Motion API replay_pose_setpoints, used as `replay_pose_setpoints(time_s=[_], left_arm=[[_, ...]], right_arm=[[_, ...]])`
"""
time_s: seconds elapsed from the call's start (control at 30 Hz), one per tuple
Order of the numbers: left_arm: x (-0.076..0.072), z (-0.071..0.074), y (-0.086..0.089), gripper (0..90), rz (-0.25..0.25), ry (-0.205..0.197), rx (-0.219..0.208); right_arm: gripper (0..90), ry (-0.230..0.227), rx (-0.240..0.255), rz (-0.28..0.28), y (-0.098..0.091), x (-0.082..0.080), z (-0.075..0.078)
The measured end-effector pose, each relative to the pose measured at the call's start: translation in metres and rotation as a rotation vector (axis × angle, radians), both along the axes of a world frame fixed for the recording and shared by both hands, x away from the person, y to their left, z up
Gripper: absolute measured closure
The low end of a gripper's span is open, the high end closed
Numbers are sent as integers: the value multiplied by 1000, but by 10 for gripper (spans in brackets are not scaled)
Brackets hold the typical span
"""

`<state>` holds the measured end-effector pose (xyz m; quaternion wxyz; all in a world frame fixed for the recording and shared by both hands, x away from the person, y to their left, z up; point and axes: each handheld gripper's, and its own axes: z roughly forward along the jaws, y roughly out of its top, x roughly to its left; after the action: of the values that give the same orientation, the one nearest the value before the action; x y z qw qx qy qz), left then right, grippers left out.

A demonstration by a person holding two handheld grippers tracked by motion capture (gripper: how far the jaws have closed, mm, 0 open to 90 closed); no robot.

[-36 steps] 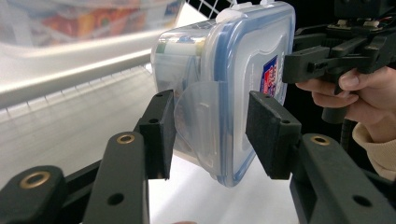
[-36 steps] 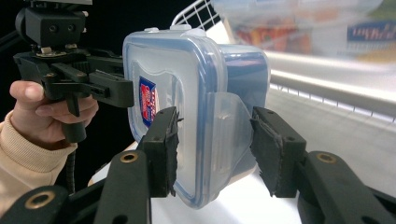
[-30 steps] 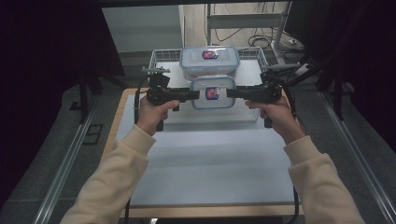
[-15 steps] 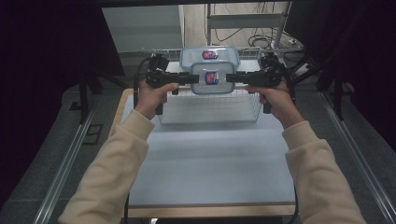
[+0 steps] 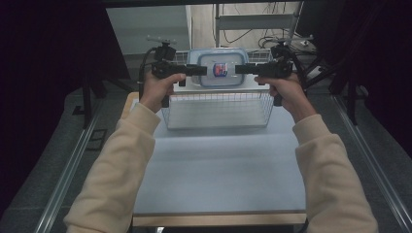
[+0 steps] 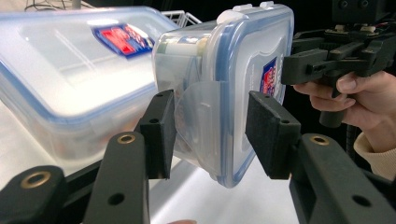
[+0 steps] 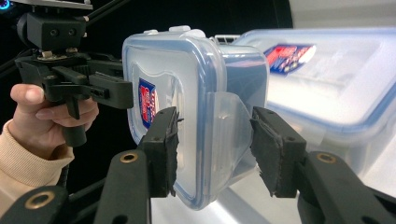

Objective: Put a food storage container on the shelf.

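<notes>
- The table (image 5: 218,165) is seen nearest in the high view, its grey top bare in front, with two cream sleeves (image 5: 119,160) reaching forward over it.
- A wire basket (image 5: 218,109) is seen standing on the far part of the table, between the two hands.
- The left gripper (image 5: 197,71) is held level and pointed inward at the left end of a box (image 5: 218,68).
- In the left gripper view, its jaws are seen about half open, set on either side of the box's (image 6: 233,93) end; the lid's side flap (image 6: 198,116) lies between the pads (image 6: 161,133). Whether both pads press on the box cannot be told for certain, though the box is carried clear of the table.
- The right gripper (image 5: 245,70) is held level at the opposite end, pointed inward.
- In the right gripper view, its jaws are likewise seen about half open around the box's (image 7: 187,102) other end, with a flap (image 7: 229,126) between the pads (image 7: 163,140).
- The box, clear with a blue-rimmed lid and a red and blue label, is held in the air between the two grippers, above the basket's far edge.
- A second box (image 6: 70,79) of the same kind is seen just behind it.
</notes>
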<state>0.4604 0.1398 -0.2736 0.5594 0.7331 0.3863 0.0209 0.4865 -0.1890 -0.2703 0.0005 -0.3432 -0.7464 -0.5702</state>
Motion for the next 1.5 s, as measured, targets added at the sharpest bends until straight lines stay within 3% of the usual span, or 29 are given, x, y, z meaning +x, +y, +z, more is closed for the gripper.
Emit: replay_pose_setpoints(time_s=[0.23,0.57,0.67,0.83,0.93,1.17,1.23,1.5], left_arm=[[27,16,4,541,11,-5,11],[57,15,7,540,20,20,-16],[62,15,8,539,29,28,-6],[71,9,8,536,51,61,-25],[73,8,6,532,88,72,-67],[79,3,5,508,123,127,-112],[81,2,3,480,128,130,-98],[85,-5,6,477,135,136,-136]], right_arm=[[522,4,9,3,4,28,13],[517,32,-8,-18,10,58,20],[515,46,2,-18,10,65,17],[508,72,-3,-37,13,72,13],[503,84,7,-60,14,76,11],[470,98,14,-91,17,80,10],[461,112,25,-100,17,82,7],[435,161,77,-143,11,89,0]])
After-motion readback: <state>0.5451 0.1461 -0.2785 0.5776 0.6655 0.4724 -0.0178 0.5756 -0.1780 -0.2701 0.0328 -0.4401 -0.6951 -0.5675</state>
